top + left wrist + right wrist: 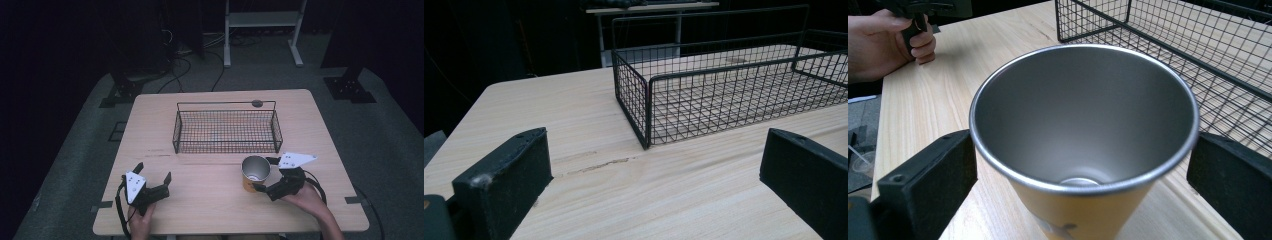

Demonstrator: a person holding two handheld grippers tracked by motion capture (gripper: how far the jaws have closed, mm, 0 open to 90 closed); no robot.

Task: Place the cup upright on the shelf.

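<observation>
A metal cup point(256, 171) with an orange outer wall stands upright on the wooden table point(210, 205), in front of the basket's right end. My right gripper point(266, 175) is open, one jaw on each side of the cup. In the right gripper view the cup point(1083, 115) is empty and sits between the jaws of my right gripper point(1085, 150), its rim close to both; whether they touch it I cannot tell. My left gripper point(152, 173) rests open near the table's front left, nothing between its jaws. The left gripper point(656, 145) looks over bare wood toward the basket.
An empty black wire basket point(225, 144) stands at the table's middle back; its near corner point(646, 115) faces the left gripper. A small dark disc point(257, 103) lies behind it. A white frame point(262, 30) and cables are on the floor beyond.
</observation>
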